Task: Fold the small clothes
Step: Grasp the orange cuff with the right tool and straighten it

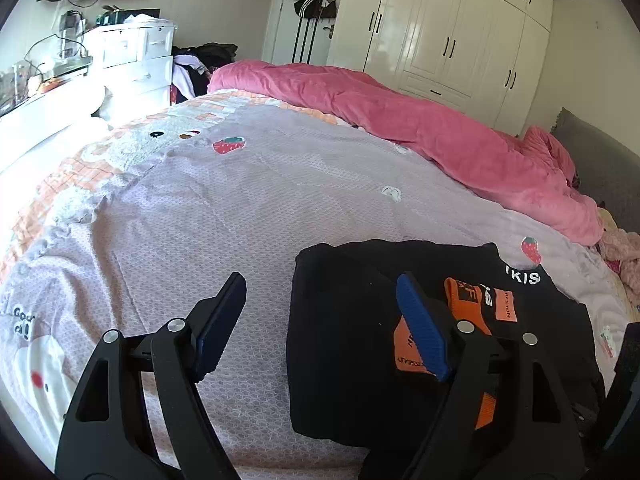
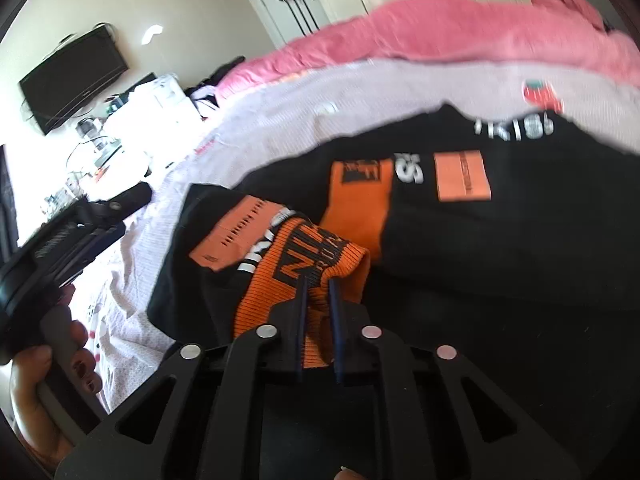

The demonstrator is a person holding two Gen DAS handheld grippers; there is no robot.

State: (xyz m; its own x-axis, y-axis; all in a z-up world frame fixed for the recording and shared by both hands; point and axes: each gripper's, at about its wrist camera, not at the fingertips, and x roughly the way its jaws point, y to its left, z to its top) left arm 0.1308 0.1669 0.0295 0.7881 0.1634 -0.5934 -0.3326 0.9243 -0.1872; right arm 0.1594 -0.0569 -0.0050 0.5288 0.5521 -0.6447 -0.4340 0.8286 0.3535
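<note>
A small black garment (image 1: 352,360) with orange patches and white lettering lies partly folded on the lilac bedspread (image 1: 240,208). My left gripper (image 1: 320,278) is open, with its right finger over the garment's left part and its left finger over bare bedspread; nothing is held. In the right wrist view the same garment (image 2: 500,240) fills the middle. My right gripper (image 2: 319,282) is shut on its orange ribbed cuff (image 2: 296,280), which bunches up between the narrow blue pads. The left gripper (image 2: 80,220) shows at the left there, held by a hand (image 2: 48,364).
A pink duvet (image 1: 440,132) is heaped along the far side of the bed. White drawers (image 1: 136,56) and a cluttered desk stand at the left, white wardrobes (image 1: 452,28) behind. A grey headboard (image 1: 592,160) and pink clothes (image 1: 624,252) are at the right.
</note>
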